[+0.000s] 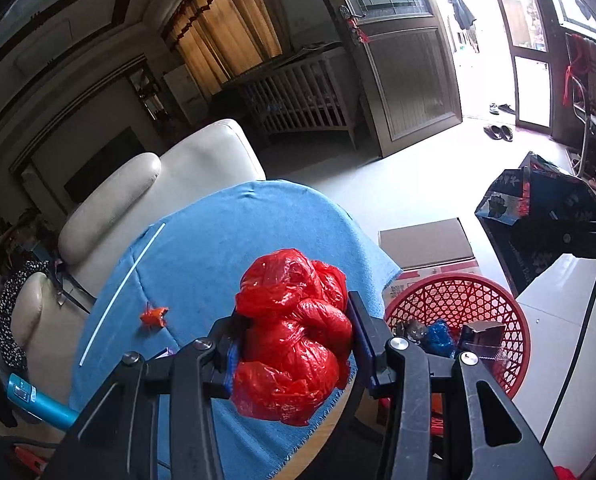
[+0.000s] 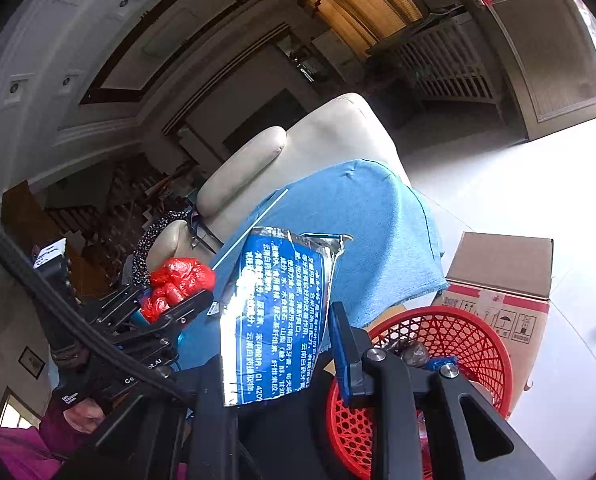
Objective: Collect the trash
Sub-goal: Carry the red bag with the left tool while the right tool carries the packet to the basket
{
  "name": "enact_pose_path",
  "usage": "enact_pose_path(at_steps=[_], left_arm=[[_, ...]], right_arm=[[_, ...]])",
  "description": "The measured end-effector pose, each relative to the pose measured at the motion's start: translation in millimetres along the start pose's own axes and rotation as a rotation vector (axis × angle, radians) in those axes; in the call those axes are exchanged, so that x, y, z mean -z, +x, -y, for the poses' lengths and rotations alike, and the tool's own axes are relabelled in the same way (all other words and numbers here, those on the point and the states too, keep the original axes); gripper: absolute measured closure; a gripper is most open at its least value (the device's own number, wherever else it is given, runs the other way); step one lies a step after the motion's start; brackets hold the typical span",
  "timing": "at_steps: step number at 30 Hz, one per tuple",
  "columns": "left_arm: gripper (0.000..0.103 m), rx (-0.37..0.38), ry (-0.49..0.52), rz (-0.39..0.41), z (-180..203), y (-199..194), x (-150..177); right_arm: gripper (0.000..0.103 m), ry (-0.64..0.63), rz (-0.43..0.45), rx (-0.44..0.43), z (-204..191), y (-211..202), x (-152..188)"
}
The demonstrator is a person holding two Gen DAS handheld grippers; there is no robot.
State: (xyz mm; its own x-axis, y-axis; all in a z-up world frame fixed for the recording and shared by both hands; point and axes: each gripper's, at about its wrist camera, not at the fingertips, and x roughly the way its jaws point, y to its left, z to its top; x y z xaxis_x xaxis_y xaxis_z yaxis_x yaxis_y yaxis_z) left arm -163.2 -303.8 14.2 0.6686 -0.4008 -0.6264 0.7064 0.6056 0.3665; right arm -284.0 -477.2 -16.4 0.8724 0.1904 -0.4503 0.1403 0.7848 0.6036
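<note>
The left gripper [image 1: 294,344] is clamped on a crumpled red plastic bag [image 1: 294,332], its two fingers pressing the wad from either side, and it holds the bag above the near edge of a table draped in a blue cloth [image 1: 238,240]. The same gripper and bag show at the left of the right wrist view, with the bag [image 2: 180,280] bulging between the black fingers. The right gripper [image 2: 282,344] pinches a flattened blue and silver toothpaste tube [image 2: 274,312] printed with white text; the tube stands upright between the fingers, its silver end torn and bent at the top. On the cloth lie a thin white straw [image 1: 124,288] and a small orange scrap [image 1: 154,315], well apart from the bag. Just beside the table, on the pale floor, stands a red plastic basket [image 1: 509,320] of open lattice, holding a blue crumpled piece [image 1: 439,336] and a few dark bits. A cardboard box [image 1: 425,244] sits behind the basket, touching or nearly touching it. A cream leather armchair [image 1: 186,184] stands behind the table.
</note>
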Motion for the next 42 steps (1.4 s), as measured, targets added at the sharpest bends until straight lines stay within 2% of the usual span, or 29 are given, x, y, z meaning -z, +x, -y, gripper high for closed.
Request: enact_pose_path(at_steps=[36, 42], left_arm=[[0.056, 0.100, 0.050, -0.047, 37.3, 15.6, -12.8], [0.056, 0.138, 0.043, -0.067, 39.1, 20.2, -11.1]], right_arm=[[0.077, 0.026, 0.017, 0.009, 15.3, -12.1, -4.2], [0.077, 0.035, 0.017, 0.016, 16.3, -13.0, -5.4]])
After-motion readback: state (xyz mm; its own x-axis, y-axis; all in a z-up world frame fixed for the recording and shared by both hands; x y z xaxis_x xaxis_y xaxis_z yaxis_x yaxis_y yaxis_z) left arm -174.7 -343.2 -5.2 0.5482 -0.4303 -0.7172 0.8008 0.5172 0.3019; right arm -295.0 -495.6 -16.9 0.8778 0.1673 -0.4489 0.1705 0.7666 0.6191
